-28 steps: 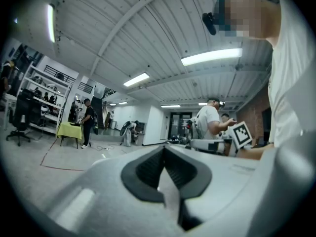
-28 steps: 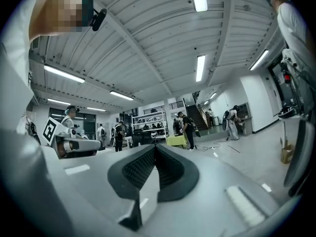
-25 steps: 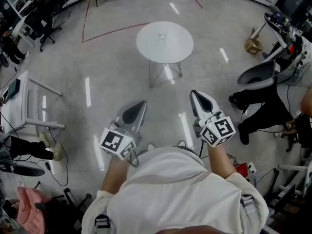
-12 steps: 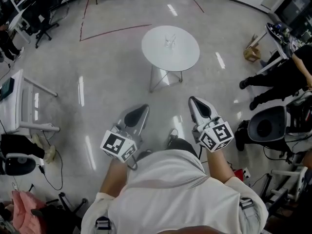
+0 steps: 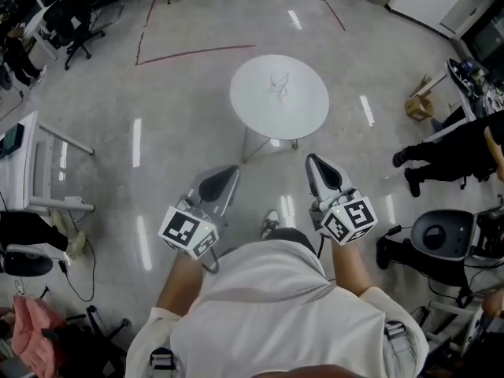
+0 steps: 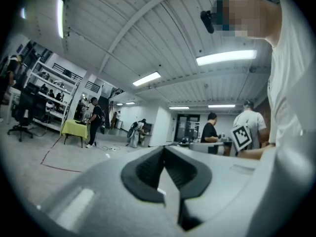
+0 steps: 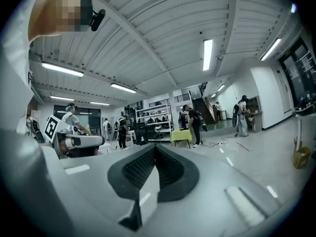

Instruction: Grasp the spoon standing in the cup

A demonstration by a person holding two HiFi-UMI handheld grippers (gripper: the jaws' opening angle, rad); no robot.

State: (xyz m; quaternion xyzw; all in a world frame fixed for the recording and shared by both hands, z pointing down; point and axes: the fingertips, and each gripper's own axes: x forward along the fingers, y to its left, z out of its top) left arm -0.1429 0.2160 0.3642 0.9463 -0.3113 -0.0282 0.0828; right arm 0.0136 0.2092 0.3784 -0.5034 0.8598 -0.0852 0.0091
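Spoon (image 5: 280, 79) upright in a small clear cup (image 5: 277, 87) near the middle of a round white table (image 5: 307, 120), in the head view no more than a thin glint, too small for detail. Well short of that table, above shiny grey floor (image 5: 157, 140), left gripper (image 5: 227, 173) and right gripper (image 5: 316, 162) side by side, both pointed toward the table and well apart from cup and spoon. Marker cubes at the near ends of both, just ahead of a white shirt (image 5: 276, 305). Red tape line (image 5: 193, 51) on the floor beyond the table; office chair (image 5: 441, 233) and a person in black (image 5: 453, 148) off to the right. In the left gripper view, dark ribbed pads (image 6: 145, 171) pressed together at the tips, nothing pinched between them; behind, a large hall with ceiling lights, a yellow-green table (image 6: 74, 128) and several people standing far off. In the right gripper view, the same story: dark pads (image 7: 136, 174) meeting at the tips, nothing held; beyond, a staircase (image 7: 207, 106), shelving, and more people standing about.
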